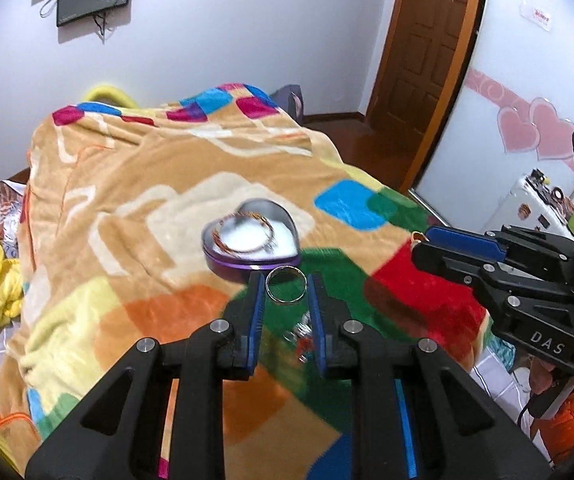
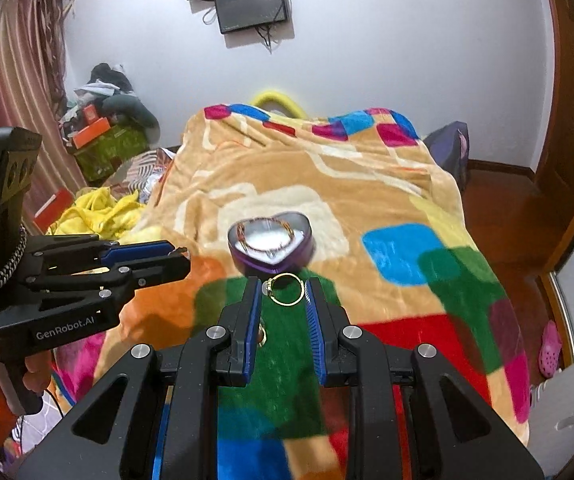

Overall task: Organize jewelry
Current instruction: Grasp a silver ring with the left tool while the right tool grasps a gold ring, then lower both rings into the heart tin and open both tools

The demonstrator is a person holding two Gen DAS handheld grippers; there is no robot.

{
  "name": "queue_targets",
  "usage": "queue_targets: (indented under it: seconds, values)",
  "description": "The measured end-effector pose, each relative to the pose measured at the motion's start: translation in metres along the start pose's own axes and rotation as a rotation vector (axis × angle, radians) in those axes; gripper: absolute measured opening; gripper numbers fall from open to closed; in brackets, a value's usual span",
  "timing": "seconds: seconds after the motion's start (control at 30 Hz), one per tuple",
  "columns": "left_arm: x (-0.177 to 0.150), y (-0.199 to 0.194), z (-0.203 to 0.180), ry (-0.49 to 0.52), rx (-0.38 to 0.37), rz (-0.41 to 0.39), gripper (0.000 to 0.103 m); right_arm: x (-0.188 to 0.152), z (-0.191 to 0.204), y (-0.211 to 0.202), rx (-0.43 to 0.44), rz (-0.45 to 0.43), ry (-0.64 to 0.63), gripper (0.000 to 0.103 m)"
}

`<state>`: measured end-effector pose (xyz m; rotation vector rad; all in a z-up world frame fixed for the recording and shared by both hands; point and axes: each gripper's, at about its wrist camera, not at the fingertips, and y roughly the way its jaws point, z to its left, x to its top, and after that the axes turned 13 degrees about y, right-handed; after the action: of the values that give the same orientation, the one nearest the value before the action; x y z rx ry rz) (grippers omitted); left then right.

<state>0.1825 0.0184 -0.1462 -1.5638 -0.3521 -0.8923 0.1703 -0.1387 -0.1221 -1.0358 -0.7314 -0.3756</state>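
the left tool (image 1: 286, 288) grips a silver ring (image 1: 286, 284) between its blue pads, at the centre of the left wrist view. the right tool (image 2: 285, 289) does the same with a thin gold ring (image 2: 286, 289) that carries a small pale setting on its left side. both tools are clenched on their rings, not released.

the relation that matters: the purple heart-shaped tin (image 1: 252, 240) lies straight ahead of each tool, just above the fingertips in both frames, open side up with a white lining and a copper-coloured bracelet (image 1: 243, 236) curled inside. it sits on the patchwork blanket (image 1: 127, 200) of the bed. from these views i judge both tools about equally near the tin (neither has a clear lead), so either ring could go in by a short forward reach and release over the lining.

the left view shows more small jewelry (image 1: 301, 334) lying on the green patch below its fingers; the right view shows one small piece (image 2: 262, 336) there, mostly hidden. each view catches the other tool at its edge.
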Motion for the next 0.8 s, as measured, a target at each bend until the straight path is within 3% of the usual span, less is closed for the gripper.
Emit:
queue_targets:
  seconds: [0.4,0.8]
  values:
    - [0.009,0.018,0.03,-0.012,0.031,-0.005,0.021,0.018,0.014,0.028,0.042,-0.002,-0.016,0.02]
    - [0.015,0.055,0.048,-0.039,0.008,0.017,0.021,0.031,0.009,0.068,0.063,0.041,0.019,0.02]
